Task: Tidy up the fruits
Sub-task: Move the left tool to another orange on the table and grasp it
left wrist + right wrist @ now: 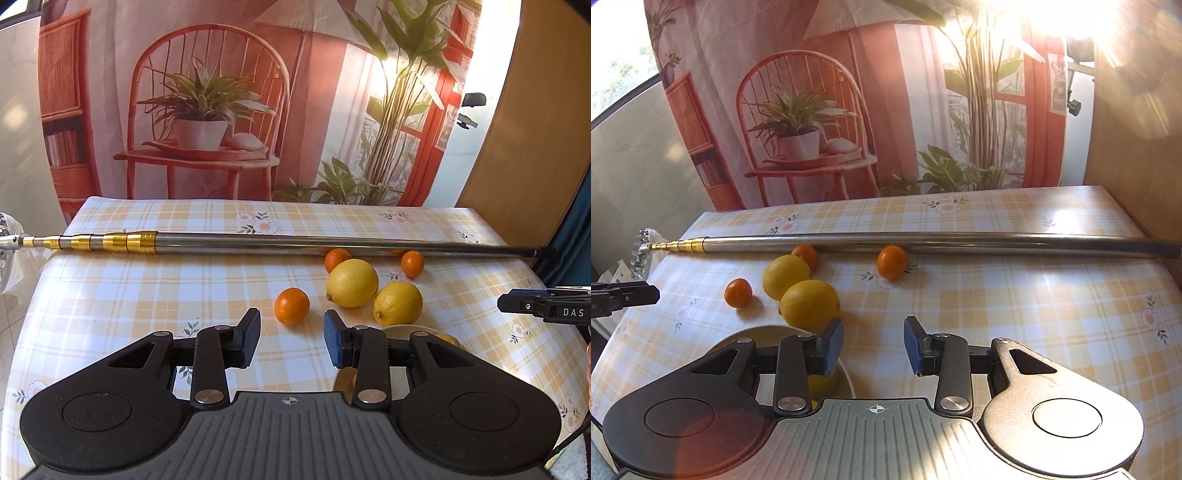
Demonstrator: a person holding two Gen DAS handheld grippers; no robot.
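Note:
Two lemons (352,283) (398,302) lie side by side on the checked tablecloth (147,295); in the right wrist view they are lemon (786,277) and lemon (809,305). Three small oranges are spread around them: orange (291,306) nearest, orange (336,259) and orange (412,263) by the pole. A cream plate (846,376) holds another lemon (822,386), mostly hidden behind the right gripper's left finger. My left gripper (291,339) is open just short of the near orange. My right gripper (873,345) is open, empty, beside the plate.
A long telescopic metal pole (258,242) with gold rings lies across the table behind the fruit. A printed backdrop (221,110) of a chair and plants hangs at the far edge. A wooden panel (535,129) stands on the right.

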